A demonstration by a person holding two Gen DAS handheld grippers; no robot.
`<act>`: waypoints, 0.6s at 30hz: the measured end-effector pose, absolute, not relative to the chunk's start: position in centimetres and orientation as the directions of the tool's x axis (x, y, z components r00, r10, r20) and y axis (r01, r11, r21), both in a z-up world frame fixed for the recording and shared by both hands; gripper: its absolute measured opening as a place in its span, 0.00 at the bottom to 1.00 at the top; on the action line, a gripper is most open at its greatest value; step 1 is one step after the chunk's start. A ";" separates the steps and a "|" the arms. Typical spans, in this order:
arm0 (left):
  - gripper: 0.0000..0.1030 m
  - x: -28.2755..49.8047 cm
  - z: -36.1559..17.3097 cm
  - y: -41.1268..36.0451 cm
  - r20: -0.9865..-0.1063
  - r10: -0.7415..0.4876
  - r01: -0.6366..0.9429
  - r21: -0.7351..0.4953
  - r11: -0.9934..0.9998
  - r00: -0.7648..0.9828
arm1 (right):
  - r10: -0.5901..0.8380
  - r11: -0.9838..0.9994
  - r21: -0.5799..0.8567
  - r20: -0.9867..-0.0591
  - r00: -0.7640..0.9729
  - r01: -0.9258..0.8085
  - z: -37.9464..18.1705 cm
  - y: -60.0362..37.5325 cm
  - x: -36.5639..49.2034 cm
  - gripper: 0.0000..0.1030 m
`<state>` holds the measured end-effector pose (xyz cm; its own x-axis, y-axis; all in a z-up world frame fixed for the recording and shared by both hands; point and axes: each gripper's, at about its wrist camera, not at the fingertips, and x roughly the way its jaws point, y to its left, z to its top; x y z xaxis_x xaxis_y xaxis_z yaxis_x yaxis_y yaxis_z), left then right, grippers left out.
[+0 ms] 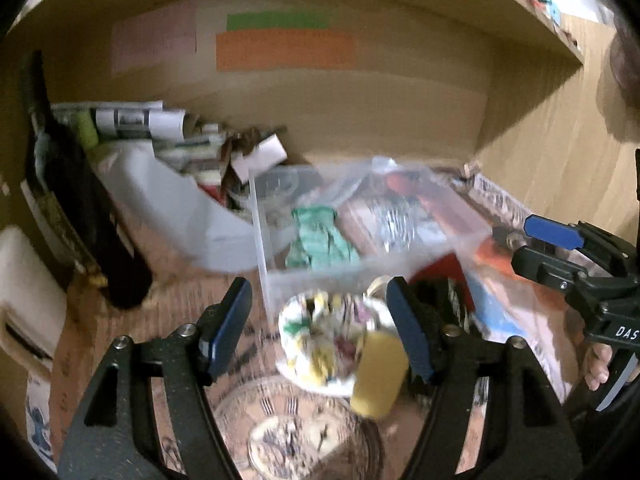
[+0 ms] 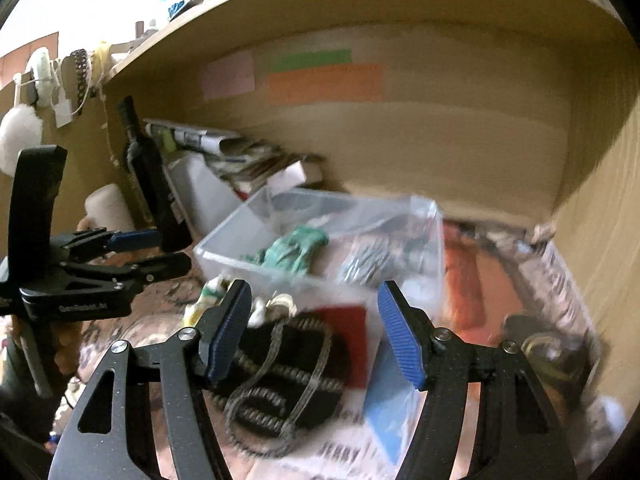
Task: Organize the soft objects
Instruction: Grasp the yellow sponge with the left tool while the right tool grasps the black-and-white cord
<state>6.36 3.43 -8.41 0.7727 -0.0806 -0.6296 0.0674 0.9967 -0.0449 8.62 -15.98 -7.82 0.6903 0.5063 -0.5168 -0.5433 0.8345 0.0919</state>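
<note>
Both grippers, left (image 1: 320, 328) and right (image 2: 314, 330), have fingers apart, holding nothing. The black knitted thing (image 2: 288, 372) lies before the clear box (image 2: 436, 236), mid-tabletop. It's floppy, so its loose strap could slip out.

The right gripper (image 2: 316, 328) gapes wide above a black knitted item (image 2: 288, 380), with a clear plastic bin (image 2: 224, 258) holding a green cloth (image 2: 292, 250) beyond, and the left gripper (image 2: 168, 248) at left.
</note>
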 end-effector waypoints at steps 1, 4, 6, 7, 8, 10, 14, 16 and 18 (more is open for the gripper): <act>0.67 6.0 -8.9 3.4 -0.638 -0.084 0.070 -0.047 0.996 0.765 | 0.510 0.832 0.101 -0.524 0.682 -0.545 -8.1 -16.0 8.3 0.61; 0.67 5.3 -10.4 3.1 -0.668 -0.096 0.070 -0.065 0.995 0.738 | 0.520 0.823 0.129 -0.560 0.645 -0.553 -9.6 -15.8 7.7 0.61; 0.67 4.6 -11.3 3.2 -0.683 -0.104 0.066 -0.082 0.994 0.723 | 0.530 0.816 0.148 -0.580 0.619 -0.559 -10.5 -15.6 7.3 0.61; 0.67 4.4 -11.8 3.1 -0.690 -0.108 0.064 -0.089 0.994 0.716 | 0.533 0.812 0.154 -0.589 0.608 -0.562 -10.8 -15.5 7.1 0.61; 0.67 4.2 -12.3 3.1 -0.698 -0.113 0.062 -0.098 0.993 0.708 | 0.535 0.808 0.160 -0.600 0.595 -0.567 -11.3 -15.3 6.9 0.61; 0.67 3.9 -12.9 3.0 -0.706 -0.124 0.062 -0.114 0.992 0.697 | 0.541 0.799 0.168 -0.620 0.568 -0.577 -12.2 -14.8 6.5 0.61; 0.67 3.3 -13.7 2.5 -0.712 -0.148 0.077 -0.132 0.988 0.686 | 0.544 0.787 0.173 -0.649 0.532 -0.593 -13.9 -14.0 6.1 0.61; 0.61 3.1 -14.0 2.1 -0.714 -0.157 0.091 -0.130 0.987 0.683 | 0.539 0.785 0.173 -0.663 0.519 -0.594 -14.5 -13.8 6.1 0.61; 0.56 3.2 -14.3 1.7 -0.721 -0.163 0.106 -0.124 0.987 0.674 | 0.532 0.788 0.171 -0.673 0.515 -0.591 -15.0 -13.7 6.2 0.61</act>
